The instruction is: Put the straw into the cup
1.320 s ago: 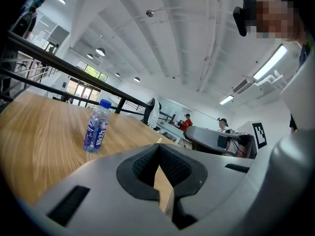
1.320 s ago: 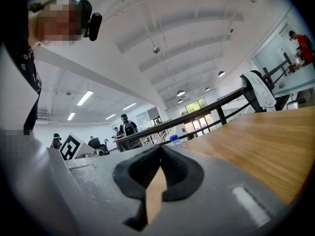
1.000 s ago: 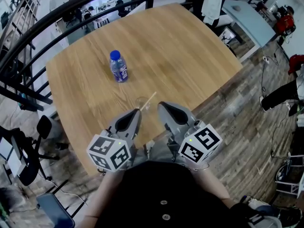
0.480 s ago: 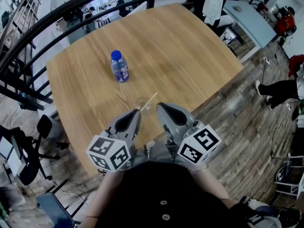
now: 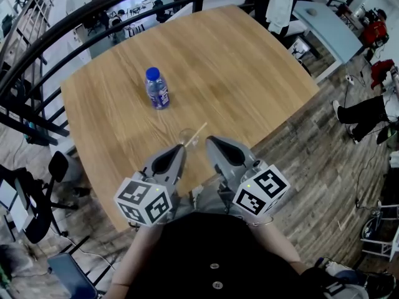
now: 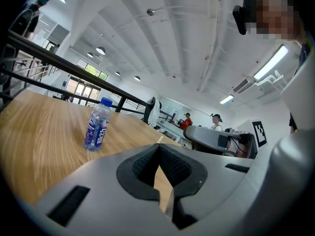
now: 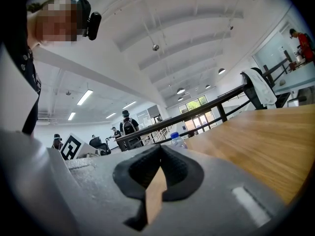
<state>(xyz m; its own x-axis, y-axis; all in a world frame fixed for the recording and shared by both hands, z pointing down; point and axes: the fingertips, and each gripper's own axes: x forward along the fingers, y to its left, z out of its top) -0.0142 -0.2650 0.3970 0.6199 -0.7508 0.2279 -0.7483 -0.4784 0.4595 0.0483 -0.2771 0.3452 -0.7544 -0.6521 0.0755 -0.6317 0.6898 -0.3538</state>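
Closed and empty, the left gripper (image 5: 181, 146) and right gripper (image 5: 209, 139) sit just short of the small clear cup (image 5: 185, 134), in which the thin pale straw (image 5: 199, 129) seemingly leans, so avoid nudging either.

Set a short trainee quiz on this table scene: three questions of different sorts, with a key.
1. True or false: the right gripper is clamped on the straw.
2. Multiple choice: what stands farther back on the table than the clear cup? A) a blue-capped water bottle B) a mug C) a bowl
3. Fill in: the jaws of the left gripper are ____.

Key
1. False. The right gripper is shut on nothing, and the straw is at the clear cup, untouched.
2. A
3. shut
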